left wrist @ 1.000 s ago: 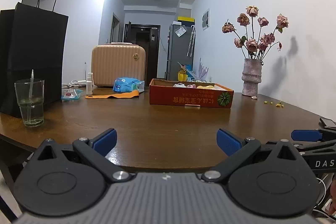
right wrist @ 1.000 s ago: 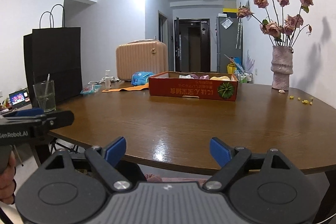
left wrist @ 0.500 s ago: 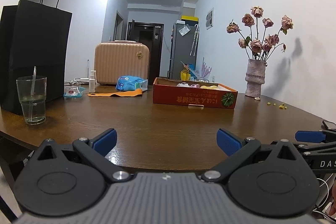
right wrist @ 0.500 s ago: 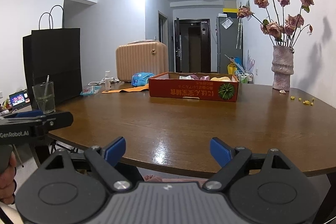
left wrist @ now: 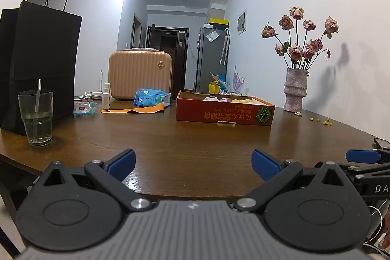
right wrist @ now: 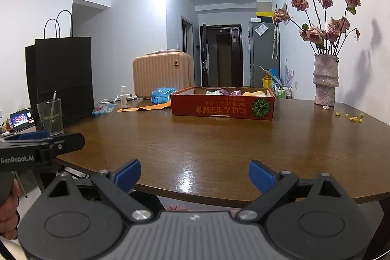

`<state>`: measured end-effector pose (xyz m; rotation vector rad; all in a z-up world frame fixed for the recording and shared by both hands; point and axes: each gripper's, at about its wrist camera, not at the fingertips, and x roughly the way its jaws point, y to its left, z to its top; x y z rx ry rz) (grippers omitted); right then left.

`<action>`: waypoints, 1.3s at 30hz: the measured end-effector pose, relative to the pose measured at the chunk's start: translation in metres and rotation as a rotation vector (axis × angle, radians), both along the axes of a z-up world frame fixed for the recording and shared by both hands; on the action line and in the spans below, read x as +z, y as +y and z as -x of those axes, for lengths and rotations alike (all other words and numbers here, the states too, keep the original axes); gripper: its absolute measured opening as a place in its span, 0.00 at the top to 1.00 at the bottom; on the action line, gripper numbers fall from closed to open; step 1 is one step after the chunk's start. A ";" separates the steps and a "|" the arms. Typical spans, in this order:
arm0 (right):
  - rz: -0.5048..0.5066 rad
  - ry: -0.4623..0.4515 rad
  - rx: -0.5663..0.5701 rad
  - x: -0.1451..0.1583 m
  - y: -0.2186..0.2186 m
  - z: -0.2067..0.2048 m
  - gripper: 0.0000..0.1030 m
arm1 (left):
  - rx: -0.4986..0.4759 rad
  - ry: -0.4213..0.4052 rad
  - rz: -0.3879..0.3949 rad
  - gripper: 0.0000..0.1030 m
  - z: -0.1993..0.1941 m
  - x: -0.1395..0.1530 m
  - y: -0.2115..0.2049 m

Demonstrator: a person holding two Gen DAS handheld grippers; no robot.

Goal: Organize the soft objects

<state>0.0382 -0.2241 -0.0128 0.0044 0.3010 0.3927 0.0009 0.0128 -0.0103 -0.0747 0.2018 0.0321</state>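
Left gripper (left wrist: 193, 162): jaws apart, empty | Right gripper (right wrist: 194, 173): jaws opening, nothing between | Soft pastel items (right wrist: 234, 92): inside shallow red cardboard box (right wrist: 221, 109), far across brown wooden table (right wrist: 219, 143), well apart from both grippers

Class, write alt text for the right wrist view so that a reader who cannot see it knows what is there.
An empty hand-held gripper, its blue-padded jaws opening, points across a brown wooden table toward a red cardboard box holding soft items. A vase of dried roses stands at right; a black paper bag and a glass stand at left.
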 end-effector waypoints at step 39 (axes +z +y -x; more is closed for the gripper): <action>-0.010 -0.006 -0.016 -0.001 0.001 0.003 0.07 | -0.007 -0.004 -0.009 0.00 0.002 -0.001 -0.001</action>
